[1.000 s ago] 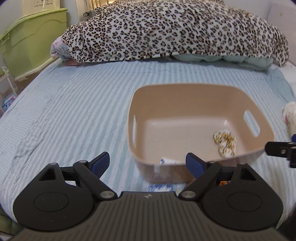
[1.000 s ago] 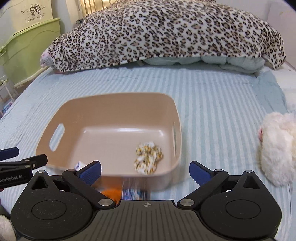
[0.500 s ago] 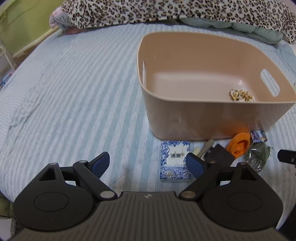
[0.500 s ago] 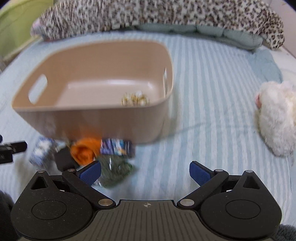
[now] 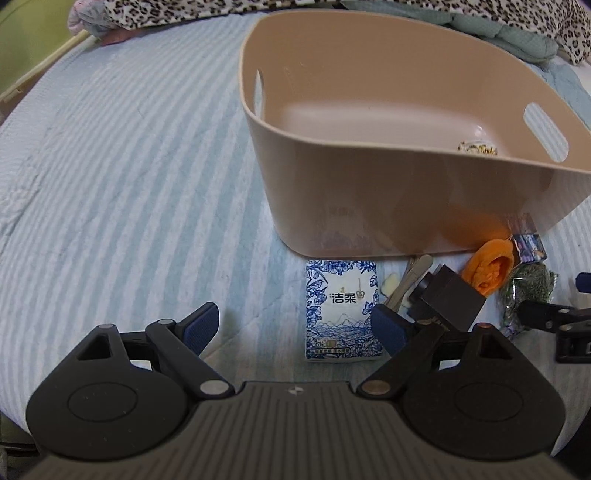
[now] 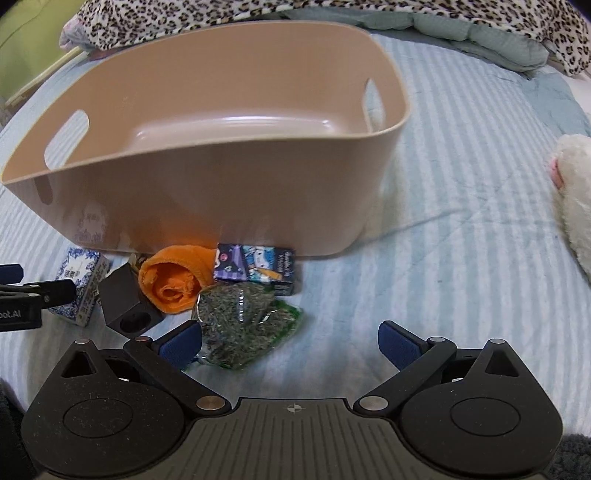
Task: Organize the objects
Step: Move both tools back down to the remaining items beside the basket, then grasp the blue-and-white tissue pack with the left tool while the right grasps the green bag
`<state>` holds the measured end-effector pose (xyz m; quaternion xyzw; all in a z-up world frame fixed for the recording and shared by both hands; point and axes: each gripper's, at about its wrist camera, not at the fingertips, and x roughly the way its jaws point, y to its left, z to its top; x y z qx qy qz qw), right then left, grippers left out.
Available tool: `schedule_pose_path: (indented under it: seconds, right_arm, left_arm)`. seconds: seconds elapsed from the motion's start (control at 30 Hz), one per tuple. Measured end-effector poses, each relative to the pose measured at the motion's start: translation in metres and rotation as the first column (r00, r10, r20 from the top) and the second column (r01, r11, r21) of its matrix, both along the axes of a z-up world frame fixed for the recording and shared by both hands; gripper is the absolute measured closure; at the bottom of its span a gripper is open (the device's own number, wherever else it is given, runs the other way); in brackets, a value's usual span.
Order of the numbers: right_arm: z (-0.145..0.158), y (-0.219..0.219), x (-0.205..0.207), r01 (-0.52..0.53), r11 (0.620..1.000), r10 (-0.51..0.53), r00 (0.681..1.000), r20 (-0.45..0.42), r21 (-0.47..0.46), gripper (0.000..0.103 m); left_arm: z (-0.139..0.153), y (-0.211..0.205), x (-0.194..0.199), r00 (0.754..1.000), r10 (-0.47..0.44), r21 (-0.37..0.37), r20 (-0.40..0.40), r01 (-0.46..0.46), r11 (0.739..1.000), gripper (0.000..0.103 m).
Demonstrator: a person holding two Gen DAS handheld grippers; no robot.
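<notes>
A tan plastic bin (image 5: 388,206) (image 6: 229,192) stands on the striped bed. A yellow spotted scrunchie (image 5: 477,148) lies inside it. Before its near wall lie a blue-white tissue pack (image 5: 341,308) (image 6: 79,284), a black cube (image 5: 452,299) (image 6: 127,301), a spoon (image 5: 410,277), an orange cloth (image 5: 489,266) (image 6: 177,278), a small purple carton (image 6: 255,267) and a clear bag of green herbs (image 6: 243,319). My left gripper (image 5: 295,326) is open, low over the tissue pack. My right gripper (image 6: 290,345) is open, with its left finger beside the herb bag.
A leopard-print blanket (image 6: 295,11) and a teal pillow (image 6: 480,40) lie at the head of the bed. A white plush toy (image 6: 576,199) lies at the right. A green storage box (image 5: 22,33) stands beyond the bed's left edge.
Both grippers have dropped lower and closer to the objects in front of the bin. The bin now fills more of each view. Both stay open.
</notes>
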<state>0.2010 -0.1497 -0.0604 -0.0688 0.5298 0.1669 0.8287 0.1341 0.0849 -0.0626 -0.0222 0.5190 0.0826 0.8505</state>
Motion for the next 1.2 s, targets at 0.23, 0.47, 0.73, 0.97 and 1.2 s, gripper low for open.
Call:
schedule_pose_path:
  seconds: [0.23, 0.47, 0.73, 0.97, 1.2]
  right_arm:
    - [-0.018, 0.011, 0.000, -0.003, 1.000, 0.003, 1.000, -0.024, -0.003, 0.000]
    - [-0.030, 0.012, -0.008, 0.012, 1.000, -0.012, 1.000, 0.010, -0.002, 0.000]
    - [-0.029, 0.012, -0.017, -0.066, 0.998, 0.066, 0.998, 0.018, -0.017, 0.003]
    - [-0.024, 0.005, -0.029, -0.057, 0.998, 0.057, 0.996, 0.071, 0.005, 0.033]
    - [-0.017, 0.000, -0.040, -0.076, 0.997, 0.075, 0.992, 0.104, 0.012, 0.058]
  left_arm:
    - [-0.008, 0.006, 0.001, 1.000, 0.012, -0.081, -0.015, -0.013, 0.997, 0.013]
    - [-0.017, 0.002, 0.000, 0.999, -0.010, -0.053, -0.047, 0.007, 0.999, 0.013]
    - [-0.035, 0.013, -0.001, 0.996, 0.035, -0.049, -0.086, -0.039, 0.998, 0.000]
    - [-0.032, 0.011, -0.013, 0.999, 0.001, -0.026, -0.035, -0.002, 1.000, 0.002]
    - [-0.020, 0.002, -0.031, 0.996, -0.075, -0.007, 0.042, 0.075, 0.997, 0.055]
